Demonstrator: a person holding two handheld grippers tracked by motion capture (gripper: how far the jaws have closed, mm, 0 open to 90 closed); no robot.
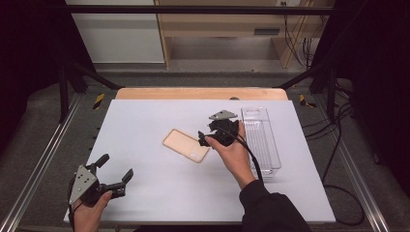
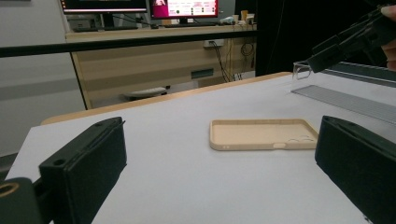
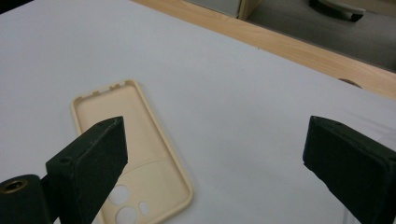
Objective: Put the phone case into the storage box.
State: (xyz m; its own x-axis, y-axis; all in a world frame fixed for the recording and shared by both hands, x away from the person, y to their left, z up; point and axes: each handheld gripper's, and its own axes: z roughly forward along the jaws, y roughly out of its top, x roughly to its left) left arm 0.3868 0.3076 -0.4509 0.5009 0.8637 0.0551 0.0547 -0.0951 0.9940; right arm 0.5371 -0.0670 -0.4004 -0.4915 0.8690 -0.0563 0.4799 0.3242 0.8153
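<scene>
A beige phone case (image 1: 186,145) lies inner side up near the middle of the white mat (image 1: 145,121). My right gripper (image 1: 213,132) hovers just right of it, open and holding nothing. In the right gripper view the case (image 3: 140,154) lies below the left jaw, its camera cutouts nearest, and the right gripper (image 3: 215,172) has bare mat between its jaws. My left gripper (image 1: 115,167) is held at the mat's near left corner, open and empty. In the left gripper view the case (image 2: 261,134) lies ahead of the left gripper (image 2: 219,186), and the right gripper (image 2: 345,39) hangs at the upper right.
A clear plastic tray (image 1: 261,140) lies lengthwise along the mat's right side, just behind the right hand; its corner (image 2: 301,70) shows in the left gripper view. The wooden table edge (image 1: 200,93) runs along the far side. Black frame bars stand at both sides.
</scene>
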